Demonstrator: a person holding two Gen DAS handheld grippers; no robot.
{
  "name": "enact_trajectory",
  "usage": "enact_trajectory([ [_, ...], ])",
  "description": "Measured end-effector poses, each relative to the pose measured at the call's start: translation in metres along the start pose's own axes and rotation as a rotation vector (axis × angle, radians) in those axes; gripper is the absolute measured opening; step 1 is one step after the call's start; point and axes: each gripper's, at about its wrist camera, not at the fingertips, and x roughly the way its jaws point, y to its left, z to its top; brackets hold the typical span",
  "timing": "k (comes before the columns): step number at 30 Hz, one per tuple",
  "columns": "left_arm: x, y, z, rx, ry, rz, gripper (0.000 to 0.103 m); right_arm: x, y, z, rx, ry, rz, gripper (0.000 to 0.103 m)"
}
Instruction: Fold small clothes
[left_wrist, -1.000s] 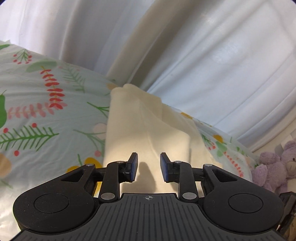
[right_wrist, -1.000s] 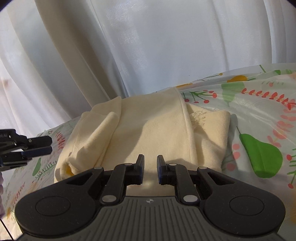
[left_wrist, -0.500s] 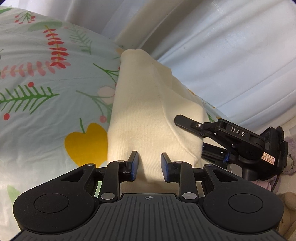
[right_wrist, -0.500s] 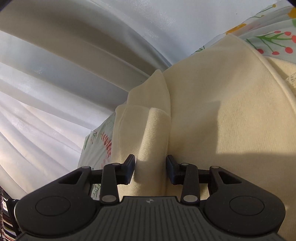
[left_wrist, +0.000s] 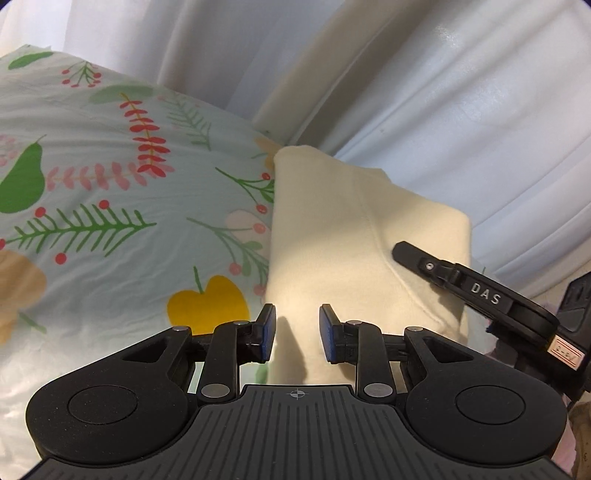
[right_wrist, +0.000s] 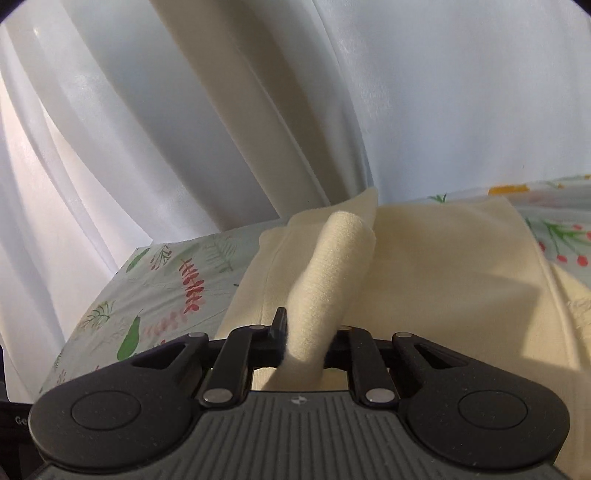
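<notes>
A cream garment (left_wrist: 332, 221) lies folded on a floral sheet (left_wrist: 110, 229). My left gripper (left_wrist: 297, 325) hovers over its near edge, jaws apart, with only flat cloth showing under the gap. My right gripper (right_wrist: 310, 326) has its jaws closing on a raised, rolled fold of the same cream garment (right_wrist: 332, 266), which runs up out from between the pads. The right pad is hidden behind that fold. In the left wrist view, the right gripper's fingers (left_wrist: 417, 258) rest on the garment's right side.
White curtains (right_wrist: 221, 110) hang close behind the bed and along the sheet's far edge (right_wrist: 166, 280). Bare floral sheet spreads to the left of the garment in the left wrist view. A second curtain fold (left_wrist: 461, 92) stands behind the garment there.
My right gripper swung to the garment's side, opened around a thick fold, then closed on it and lifted it. It came into the left wrist view. The left gripper stays nearly still.
</notes>
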Motion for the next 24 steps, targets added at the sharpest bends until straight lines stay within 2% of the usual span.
enact_trajectory([
  [2,0.004,-0.008,0.001,0.027,0.009,0.01,0.028,-0.016,-0.003,0.002,-0.078,-0.062,-0.098,0.013],
  [4,0.014,-0.017,-0.002,0.04,0.037,-0.005,0.028,-0.027,-0.012,-0.005,-0.129,-0.086,-0.208,0.013],
  [6,0.025,-0.026,-0.008,0.054,0.066,-0.029,0.028,-0.027,-0.026,-0.014,-0.153,-0.062,-0.292,0.013],
  [7,0.029,-0.031,-0.01,0.062,0.077,-0.039,0.028,-0.021,-0.041,-0.02,-0.119,-0.013,-0.314,0.013],
  [9,0.041,-0.04,-0.015,0.083,0.108,-0.051,0.028,-0.017,-0.062,-0.028,-0.044,0.047,-0.297,0.014],
  [12,0.047,-0.044,-0.015,0.118,0.109,-0.018,0.03,-0.031,-0.083,-0.023,0.094,0.03,-0.207,0.022],
  [15,0.047,-0.042,-0.015,0.116,0.116,-0.018,0.031,-0.031,-0.099,-0.02,0.218,0.016,-0.13,0.024],
  [16,0.046,-0.041,-0.015,0.114,0.117,-0.016,0.031,-0.028,-0.099,-0.02,0.223,0.016,-0.142,0.021],
  [17,0.046,-0.042,-0.015,0.114,0.118,-0.013,0.032,-0.026,-0.096,-0.019,0.193,0.012,-0.165,0.013],
  [18,0.045,-0.043,-0.015,0.115,0.119,-0.01,0.032,-0.026,-0.09,-0.018,0.139,0.004,-0.195,0.013],
  [19,0.044,-0.043,-0.015,0.117,0.117,-0.007,0.032,-0.031,-0.076,-0.025,0.056,-0.033,-0.24,0.012],
  [21,0.04,-0.046,-0.016,0.13,0.107,-0.003,0.032,-0.048,-0.059,-0.024,-0.016,-0.117,-0.282,0.011],
  [24,0.039,-0.05,-0.018,0.17,0.093,0.009,0.036,-0.059,-0.062,-0.027,-0.011,-0.169,-0.377,0.01],
])
